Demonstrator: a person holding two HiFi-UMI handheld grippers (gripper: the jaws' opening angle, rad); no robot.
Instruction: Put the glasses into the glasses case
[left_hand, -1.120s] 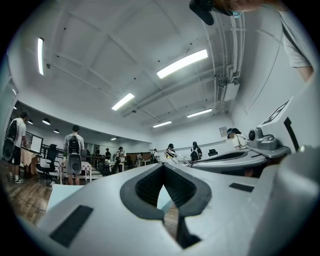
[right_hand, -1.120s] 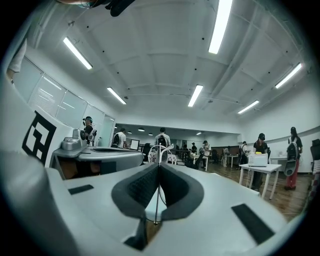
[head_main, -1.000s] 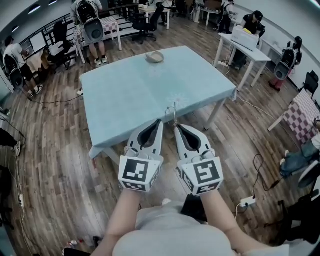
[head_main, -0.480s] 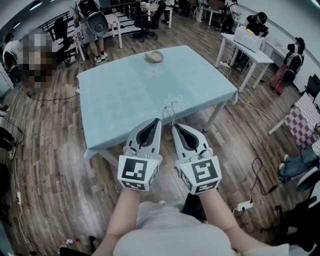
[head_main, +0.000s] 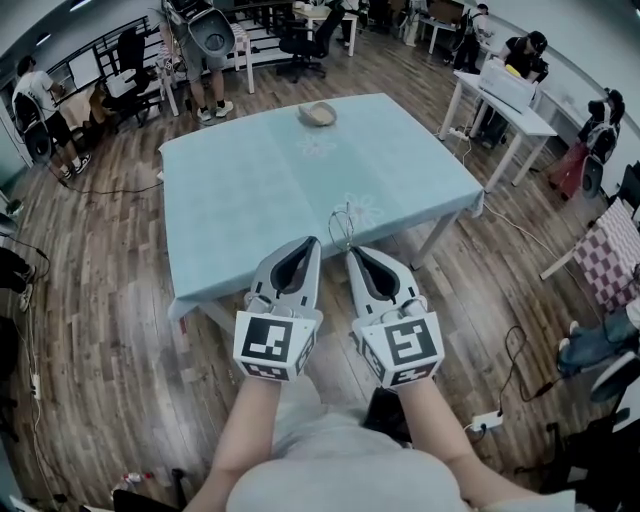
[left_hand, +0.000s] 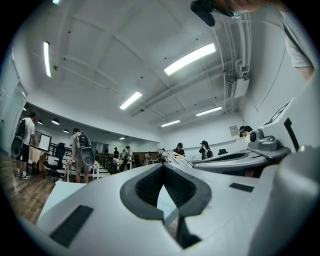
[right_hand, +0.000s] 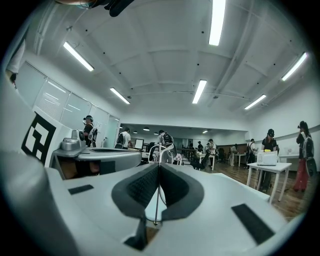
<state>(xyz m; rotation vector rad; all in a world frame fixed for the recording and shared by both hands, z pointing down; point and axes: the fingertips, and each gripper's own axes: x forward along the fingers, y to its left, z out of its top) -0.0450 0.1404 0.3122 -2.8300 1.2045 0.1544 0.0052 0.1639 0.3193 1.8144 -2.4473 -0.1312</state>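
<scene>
Your left gripper (head_main: 311, 243) hangs over the near edge of the rectangular table covered in a pale blue cloth (head_main: 240, 190). Its jaws are pressed together at the tips with nothing between them, so it has no part in the job right now. Far beyond it, at the far end of the table, sits the small tan oval glasses case (head_main: 320, 113), well apart from both grippers. It is too small here to tell whether it lies open. Nearer you, and a little to the right, the thin wire-framed glasses (head_main: 343, 220) stick up past the tips of your right gripper (head_main: 352, 252). Its jaws are pinched on one slim metal temple, so the glasses are held in the air above the table's near edge, not resting on the cloth.

As I judge it, only the pick-up is done. You have yet to carry the glasses across the table, lower them into the case and let go. If the case proves shut, your free left gripper would have to open it. With only a thin temple in the grip, expect the frame to swing.
</scene>
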